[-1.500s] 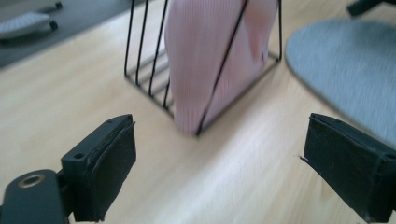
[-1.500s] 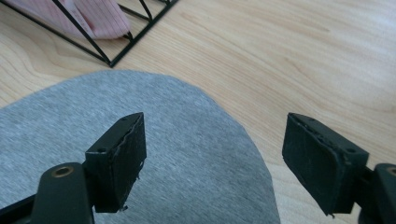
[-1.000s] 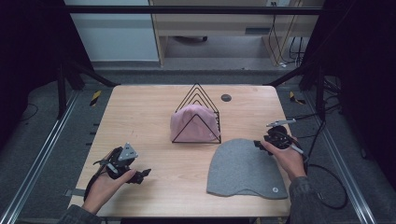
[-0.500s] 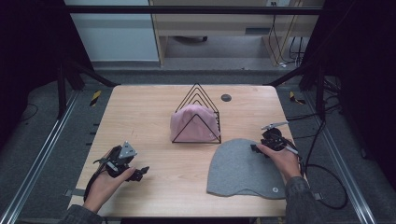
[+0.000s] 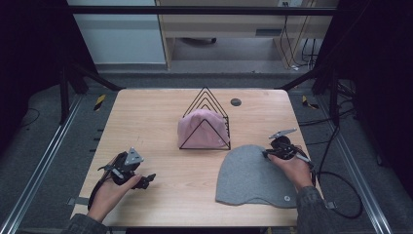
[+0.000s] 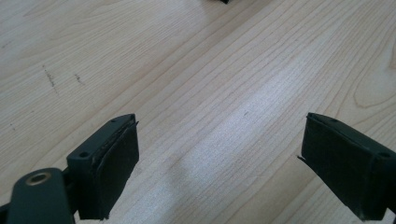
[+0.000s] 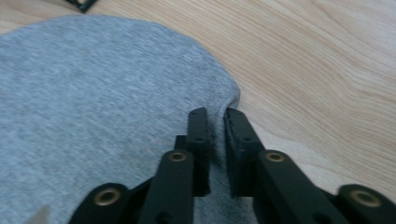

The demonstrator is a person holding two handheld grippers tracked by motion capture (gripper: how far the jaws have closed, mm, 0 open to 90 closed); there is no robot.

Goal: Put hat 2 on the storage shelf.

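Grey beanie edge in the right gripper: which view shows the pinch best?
Right gripper view. The right gripper has just been closing and now pinches a fold of the grey beanie at its rim. The high view shows the beanie whole but hides the pinch. The left gripper view shows bare table.

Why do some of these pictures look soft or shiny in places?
High view: evenly lit table, dark surroundings. Left gripper view: pale glare streak across the wood, jaw tips nearest the lens soft. Right gripper view: grey beanie slightly blurred, right gripper pinching its edge, linkage at the bottom out of focus.
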